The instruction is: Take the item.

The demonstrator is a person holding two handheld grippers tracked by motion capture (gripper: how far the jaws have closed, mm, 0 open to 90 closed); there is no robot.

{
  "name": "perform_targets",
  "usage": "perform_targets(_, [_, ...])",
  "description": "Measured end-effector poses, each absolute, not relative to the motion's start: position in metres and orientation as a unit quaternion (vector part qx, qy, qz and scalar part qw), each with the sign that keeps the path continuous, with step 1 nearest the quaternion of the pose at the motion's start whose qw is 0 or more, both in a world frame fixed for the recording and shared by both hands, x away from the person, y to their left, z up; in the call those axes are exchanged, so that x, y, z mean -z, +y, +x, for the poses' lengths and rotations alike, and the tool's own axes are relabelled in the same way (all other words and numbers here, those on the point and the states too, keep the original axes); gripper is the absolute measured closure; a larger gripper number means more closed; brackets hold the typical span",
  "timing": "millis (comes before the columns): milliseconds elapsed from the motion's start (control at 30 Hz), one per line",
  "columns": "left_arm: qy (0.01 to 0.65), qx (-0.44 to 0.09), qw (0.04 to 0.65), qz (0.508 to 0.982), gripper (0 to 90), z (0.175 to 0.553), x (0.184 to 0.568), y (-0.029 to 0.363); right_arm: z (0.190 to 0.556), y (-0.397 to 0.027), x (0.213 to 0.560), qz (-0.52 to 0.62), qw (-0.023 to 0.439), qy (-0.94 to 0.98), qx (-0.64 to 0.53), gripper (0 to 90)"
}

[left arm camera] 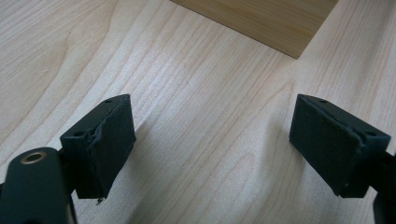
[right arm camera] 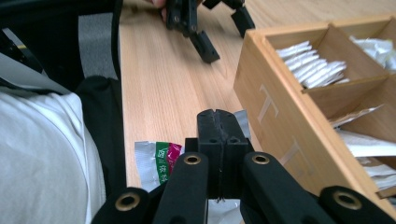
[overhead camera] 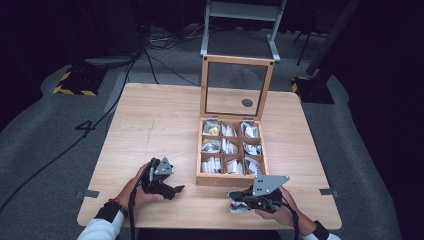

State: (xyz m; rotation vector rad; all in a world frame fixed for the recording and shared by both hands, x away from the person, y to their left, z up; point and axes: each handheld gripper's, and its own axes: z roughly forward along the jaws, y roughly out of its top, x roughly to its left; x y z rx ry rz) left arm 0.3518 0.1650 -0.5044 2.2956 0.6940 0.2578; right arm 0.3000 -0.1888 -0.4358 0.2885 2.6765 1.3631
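While right gripper (right arm camera: pixel 217 122) jaws pinch a foil sachet (right arm camera: pixel 159 161) by the wooden box (right arm camera: pixel 280 126), left gripper (left arm camera: pixel 212 140) jaws wide.

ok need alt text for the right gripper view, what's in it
The right hand-held gripper has its black jaws pressed together over a silver packet with a green and pink label, lying on the wooden table. To the right stands a wooden box with compartments of packets, and the left hand-held gripper rests farther off on the table.
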Motion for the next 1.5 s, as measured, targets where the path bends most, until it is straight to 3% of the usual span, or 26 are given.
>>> perform_targets(933, [0.270,-0.100,0.357,0.889,14.6,0.352,0.504,0.165,0.311,-0.179,0.469,0.118,0.057,0.907,-0.400,86.2])
perform_targets(1200, [0.269,-0.100,0.357,0.889,14.6,0.352,0.504,0.165,0.312,-0.177,0.471,0.120,0.051,0.911,-0.392,79.3])
perform_targets(1500, [0.269,-0.100,0.357,0.889,14.6,0.352,0.504,0.165,0.316,-0.179,0.472,0.133,0.052,0.912,-0.384,62.9])
